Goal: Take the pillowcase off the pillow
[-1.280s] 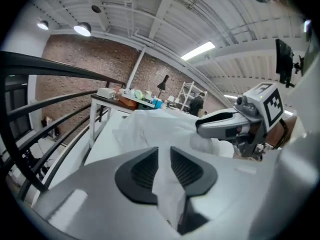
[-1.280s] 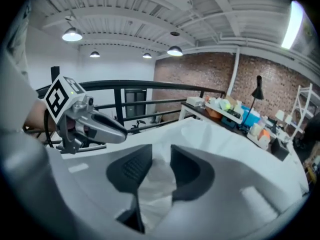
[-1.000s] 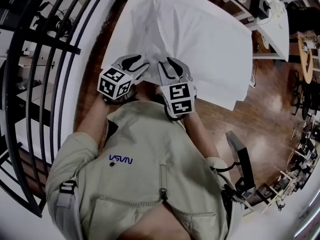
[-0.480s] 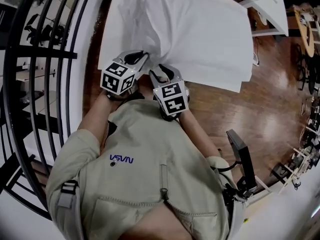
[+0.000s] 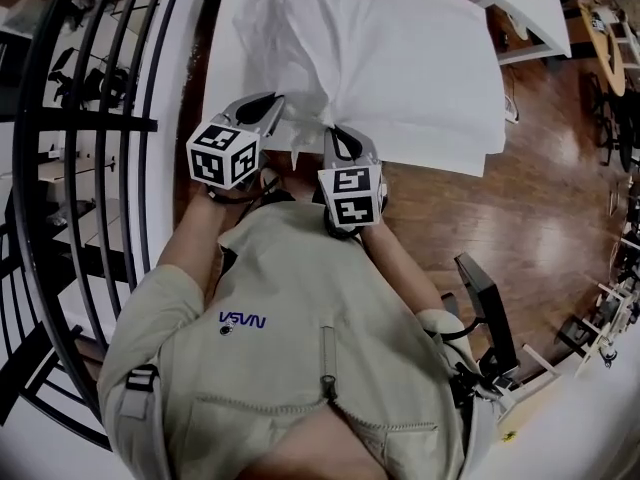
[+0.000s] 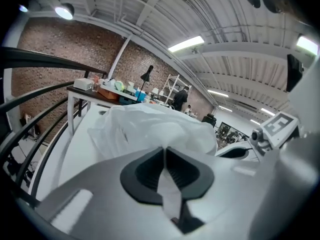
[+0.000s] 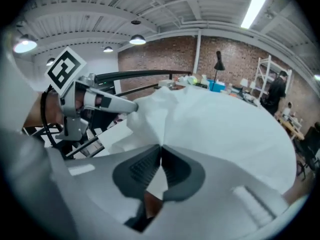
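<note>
The white pillowcase point(image 5: 400, 58), creased and bunched at its near end, is spread over most of the white table point(image 5: 222, 78). At the table's near edge its fabric is pinched by the left gripper point(image 5: 277, 105) and the right gripper point(image 5: 337, 131), the jaws of each just closed tight on a fold. A black railing point(image 5: 90, 118) is seen left of the table, and a wooden floor point(image 5: 520, 218) to its right.

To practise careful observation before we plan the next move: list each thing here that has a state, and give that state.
Pillowcase: still on the pillow, lying on the table, near end creased.
Left claw: just closed, shut on the cloth's near end.
Right claw: just closed, shut on the cloth beside it.
</note>
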A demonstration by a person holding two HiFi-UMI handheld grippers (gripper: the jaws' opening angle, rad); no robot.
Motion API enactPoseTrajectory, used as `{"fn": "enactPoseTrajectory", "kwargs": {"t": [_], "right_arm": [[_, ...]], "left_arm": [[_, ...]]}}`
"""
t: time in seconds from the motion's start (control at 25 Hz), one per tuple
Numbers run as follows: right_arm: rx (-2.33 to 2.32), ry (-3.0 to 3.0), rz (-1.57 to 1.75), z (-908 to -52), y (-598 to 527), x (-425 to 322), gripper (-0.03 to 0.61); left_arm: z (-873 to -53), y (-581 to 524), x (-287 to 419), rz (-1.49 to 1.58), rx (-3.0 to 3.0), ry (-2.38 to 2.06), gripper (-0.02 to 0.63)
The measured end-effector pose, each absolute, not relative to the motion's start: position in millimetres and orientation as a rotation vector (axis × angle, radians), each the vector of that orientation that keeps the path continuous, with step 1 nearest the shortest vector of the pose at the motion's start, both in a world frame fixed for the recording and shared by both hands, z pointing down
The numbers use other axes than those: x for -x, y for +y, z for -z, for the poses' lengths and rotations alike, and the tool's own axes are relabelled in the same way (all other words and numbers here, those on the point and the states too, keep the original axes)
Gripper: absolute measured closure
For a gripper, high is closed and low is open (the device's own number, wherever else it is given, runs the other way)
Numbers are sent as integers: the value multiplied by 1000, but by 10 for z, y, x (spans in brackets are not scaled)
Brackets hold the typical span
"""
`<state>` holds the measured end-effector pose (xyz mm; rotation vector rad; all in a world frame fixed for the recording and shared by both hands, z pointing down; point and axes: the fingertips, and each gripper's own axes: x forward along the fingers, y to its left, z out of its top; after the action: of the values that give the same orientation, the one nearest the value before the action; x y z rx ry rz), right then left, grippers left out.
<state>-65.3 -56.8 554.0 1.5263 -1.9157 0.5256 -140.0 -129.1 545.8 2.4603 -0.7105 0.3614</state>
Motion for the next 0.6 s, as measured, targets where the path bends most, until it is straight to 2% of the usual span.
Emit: {"fn": "enactPoseTrajectory", "kwargs": {"t": [0.32,0.6], "right_arm": [[-1774,-1718,-585,-5551,-475,-317,571],[-1679,-1665,-676,-6026,-496,-322,569]], "left_arm": [[-5372,-1231,1498,-296,-2470,-710,589],[-5938,-879,1517,-429,-2407,-724,589]]}}
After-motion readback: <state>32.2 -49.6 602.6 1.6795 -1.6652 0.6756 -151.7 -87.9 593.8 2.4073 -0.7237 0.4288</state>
